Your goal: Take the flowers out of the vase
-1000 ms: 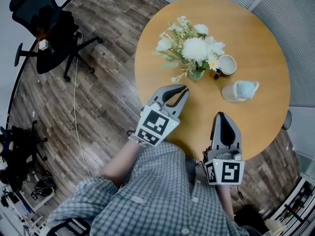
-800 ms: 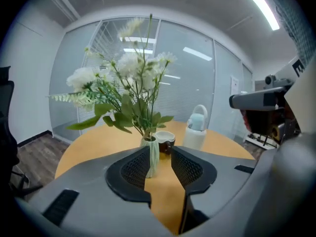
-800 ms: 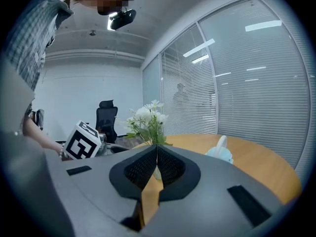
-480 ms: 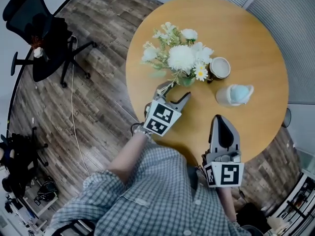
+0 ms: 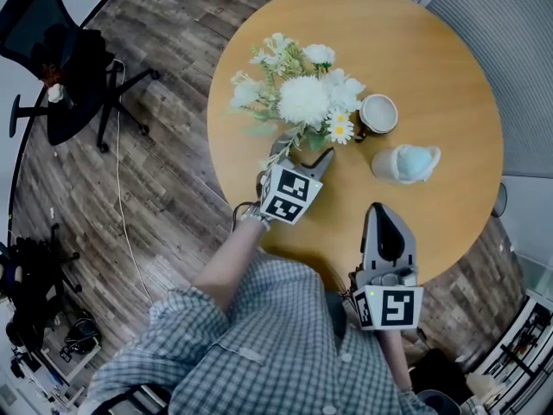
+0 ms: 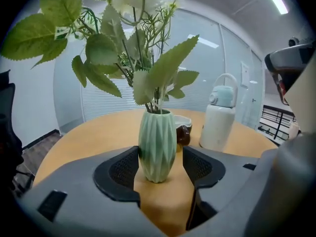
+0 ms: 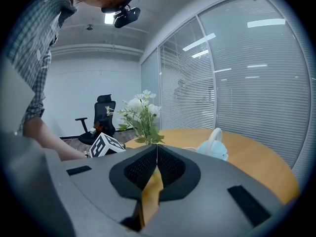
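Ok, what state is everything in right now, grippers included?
left gripper: open, fingers have just been opening, one on either side of the vase.
vase: upright on the table, not clamped.
flowers: in the vase.
right gripper: shut, empty.
mug: upright.
water jug: upright, lid on.

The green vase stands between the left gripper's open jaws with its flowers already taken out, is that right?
Not quite. The left gripper view shows the flowers in the green vase, not taken out. The rest holds: the vase stands between the open jaws of the left gripper, which have just been opening.
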A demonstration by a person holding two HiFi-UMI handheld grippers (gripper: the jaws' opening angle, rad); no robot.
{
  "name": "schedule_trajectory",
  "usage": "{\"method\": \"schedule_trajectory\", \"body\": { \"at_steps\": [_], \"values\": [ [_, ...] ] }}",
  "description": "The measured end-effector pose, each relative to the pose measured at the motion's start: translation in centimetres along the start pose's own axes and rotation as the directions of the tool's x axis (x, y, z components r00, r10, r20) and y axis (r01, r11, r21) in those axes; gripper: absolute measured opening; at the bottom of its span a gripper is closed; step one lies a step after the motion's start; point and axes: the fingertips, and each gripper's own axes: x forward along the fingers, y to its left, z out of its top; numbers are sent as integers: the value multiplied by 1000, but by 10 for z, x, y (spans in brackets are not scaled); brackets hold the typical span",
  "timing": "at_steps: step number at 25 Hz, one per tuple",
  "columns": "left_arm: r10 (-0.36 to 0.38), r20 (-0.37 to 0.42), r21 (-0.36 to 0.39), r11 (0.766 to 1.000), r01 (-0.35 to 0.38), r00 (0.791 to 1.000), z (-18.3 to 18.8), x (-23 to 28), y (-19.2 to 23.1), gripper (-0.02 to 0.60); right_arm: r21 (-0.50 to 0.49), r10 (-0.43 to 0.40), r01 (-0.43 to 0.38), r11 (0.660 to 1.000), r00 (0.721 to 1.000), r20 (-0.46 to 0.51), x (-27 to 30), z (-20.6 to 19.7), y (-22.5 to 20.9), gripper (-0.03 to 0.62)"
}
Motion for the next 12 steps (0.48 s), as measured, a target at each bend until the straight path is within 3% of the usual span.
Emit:
{"method": "schedule_trajectory", "body": {
  "at_steps": [3,12],
  "values": [
    [27,-2,20,999,-27,1000,1,3,4,241,-4,6,-6,1000,1000,-11,3,-3,-2,11],
    [5,-3,60,998,-5,1000,3,2,5,235,-58,53,-57,997,995,-81,37,-12,-2,12]
  ]
}}
